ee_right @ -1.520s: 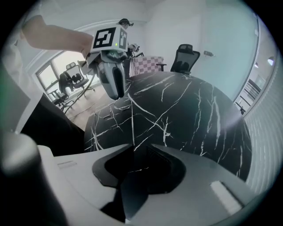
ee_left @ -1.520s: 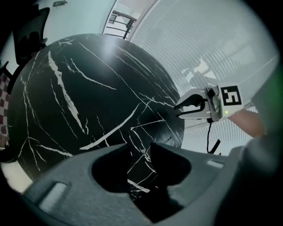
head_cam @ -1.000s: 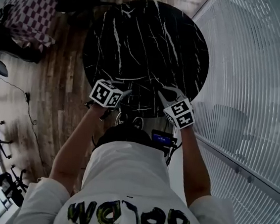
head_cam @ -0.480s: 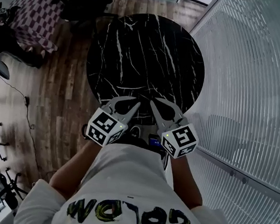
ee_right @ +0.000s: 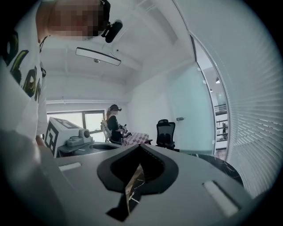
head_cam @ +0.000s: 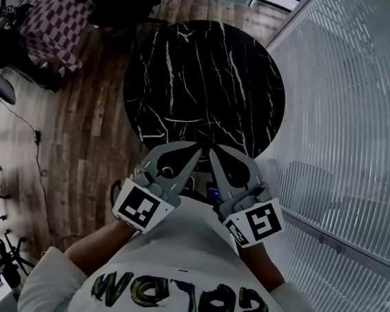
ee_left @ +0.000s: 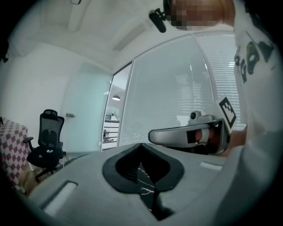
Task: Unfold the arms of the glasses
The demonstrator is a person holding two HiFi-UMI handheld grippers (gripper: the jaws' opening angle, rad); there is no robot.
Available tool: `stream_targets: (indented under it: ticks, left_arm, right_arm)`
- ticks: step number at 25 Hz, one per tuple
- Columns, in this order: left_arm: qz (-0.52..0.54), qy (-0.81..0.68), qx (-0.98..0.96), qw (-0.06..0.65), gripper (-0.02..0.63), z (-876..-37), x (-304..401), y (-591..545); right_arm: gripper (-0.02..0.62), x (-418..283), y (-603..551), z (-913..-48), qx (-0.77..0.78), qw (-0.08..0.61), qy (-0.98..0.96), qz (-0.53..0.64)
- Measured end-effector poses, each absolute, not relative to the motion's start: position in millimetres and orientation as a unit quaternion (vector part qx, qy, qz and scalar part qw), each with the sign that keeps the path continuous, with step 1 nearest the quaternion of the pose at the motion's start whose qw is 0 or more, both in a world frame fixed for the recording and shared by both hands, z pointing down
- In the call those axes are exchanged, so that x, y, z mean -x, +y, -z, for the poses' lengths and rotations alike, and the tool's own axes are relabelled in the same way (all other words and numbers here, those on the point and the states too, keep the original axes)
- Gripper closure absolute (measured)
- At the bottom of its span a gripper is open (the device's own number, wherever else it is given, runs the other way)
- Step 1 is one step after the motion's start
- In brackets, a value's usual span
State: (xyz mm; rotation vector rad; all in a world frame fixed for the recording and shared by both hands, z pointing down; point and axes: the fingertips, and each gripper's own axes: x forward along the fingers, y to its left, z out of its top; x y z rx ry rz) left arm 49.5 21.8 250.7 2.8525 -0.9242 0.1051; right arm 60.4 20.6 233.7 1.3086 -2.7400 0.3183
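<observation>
Up they both come! Since a second ago my left hand-held gripper [head_cam: 197,151] and right hand-held gripper [head_cam: 214,154] have lifted off the round black marble surface [head_cam: 204,70]. Each is clenched on nothing, tips nearly touching above its near edge. Glasses? I can't make them out, probably hidden beneath my hands, so I can't judge whether the arms are unfolded. Plenty of bare surface lies ahead; wooden floor [head_cam: 88,120] left, white slatted wall [head_cam: 351,120] close on the right.

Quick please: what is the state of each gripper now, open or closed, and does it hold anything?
Left gripper: closed, nothing between its jaws.
Right gripper: closed, nothing between its jaws.
</observation>
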Motion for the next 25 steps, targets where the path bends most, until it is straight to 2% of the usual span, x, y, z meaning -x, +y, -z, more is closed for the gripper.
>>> stream_targets:
  ticks: [10,25]
  left_arm:
    - [0.008,-0.319,-0.945,0.077,0.607,-220.9,-50.7,26.7]
    - [0.031,-0.333,-0.938,0.089,0.607,-222.5,-42.2,18.3]
  right_arm:
    - [0.595,-57.3,33.1,-204.1,-0.445,0.020,-0.893,-0.069]
    - [0.594,-59.9,23.3,-208.7,-0.459,0.023,-0.886,-0.053]
